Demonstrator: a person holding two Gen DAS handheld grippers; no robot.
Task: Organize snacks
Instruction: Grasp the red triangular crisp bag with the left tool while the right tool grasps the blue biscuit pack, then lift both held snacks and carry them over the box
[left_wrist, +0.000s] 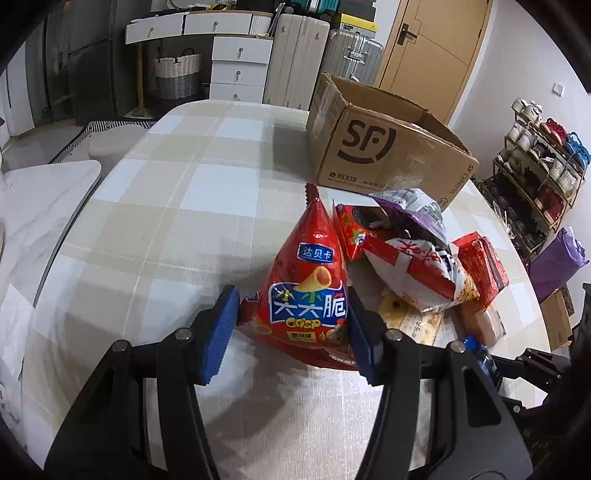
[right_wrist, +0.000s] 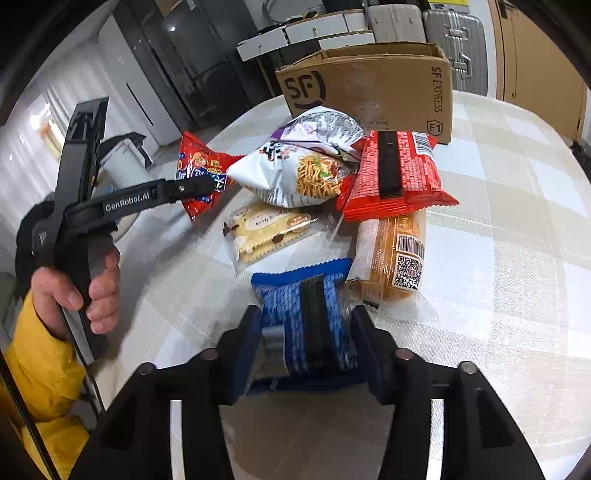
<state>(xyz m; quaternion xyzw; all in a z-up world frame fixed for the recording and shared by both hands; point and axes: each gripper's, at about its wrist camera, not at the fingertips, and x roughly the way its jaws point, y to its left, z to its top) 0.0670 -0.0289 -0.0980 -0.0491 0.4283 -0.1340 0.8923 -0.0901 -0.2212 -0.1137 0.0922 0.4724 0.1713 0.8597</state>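
A red cone-shaped crisp bag stands upright between the blue pads of my left gripper, which is shut on its lower part. The right wrist view shows the same bag at the left edge of the pile, under my left gripper. My right gripper is shut on a blue packet, with a pad against each side. Behind the pile an open SF cardboard box sits on the checked tablecloth.
The pile holds a white noodle bag, a purple bag, a red packet, a wrapped cake and a cracker pack. A hand in a yellow sleeve holds the left gripper. A shoe rack stands beyond the table.
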